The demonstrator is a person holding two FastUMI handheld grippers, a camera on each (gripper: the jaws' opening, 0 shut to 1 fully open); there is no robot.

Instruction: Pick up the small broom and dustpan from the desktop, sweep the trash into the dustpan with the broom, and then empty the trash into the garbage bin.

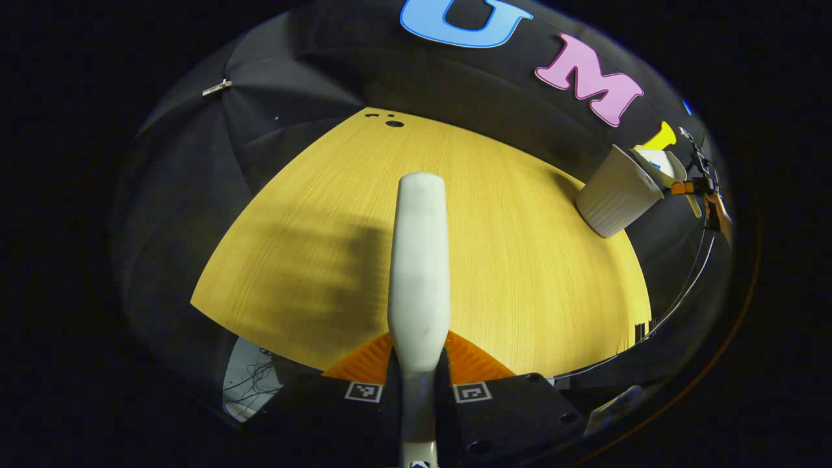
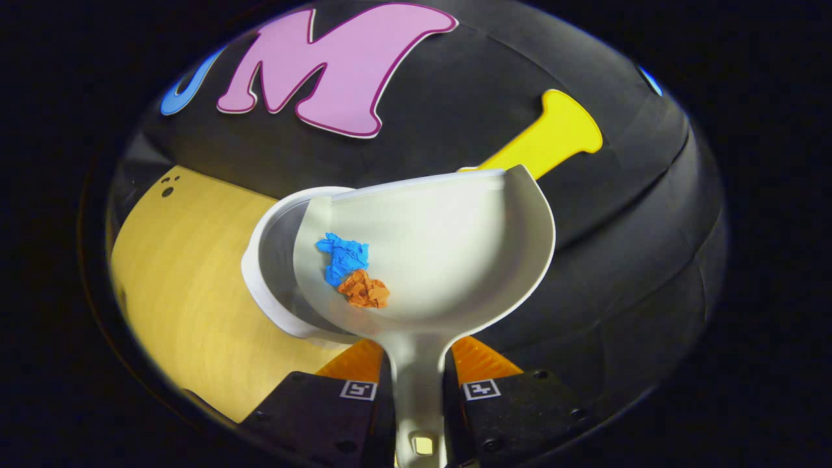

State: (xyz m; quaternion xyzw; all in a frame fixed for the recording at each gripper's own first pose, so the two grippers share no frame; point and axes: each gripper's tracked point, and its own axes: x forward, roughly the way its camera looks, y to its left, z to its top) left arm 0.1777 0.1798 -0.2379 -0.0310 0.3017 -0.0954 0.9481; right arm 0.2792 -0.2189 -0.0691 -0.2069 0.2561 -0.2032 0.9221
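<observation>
Tilting over the bin [image 2: 260, 273], the dustpan [image 2: 429, 260] holds two paper scraps [image 2: 351, 273] at nine o'clock; right jaws clamp its handle, left jaws clamp the broom [image 1: 419, 260]

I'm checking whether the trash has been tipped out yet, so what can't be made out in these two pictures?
- Inside of the bin, right gripper view: the dustpan covers most of its mouth.
- Broom bristles, left gripper view: just the handle shows, running out past the bottom edge between the left tongs.
- Paper scraps: whether they're sliding can't be told from one picture.
</observation>
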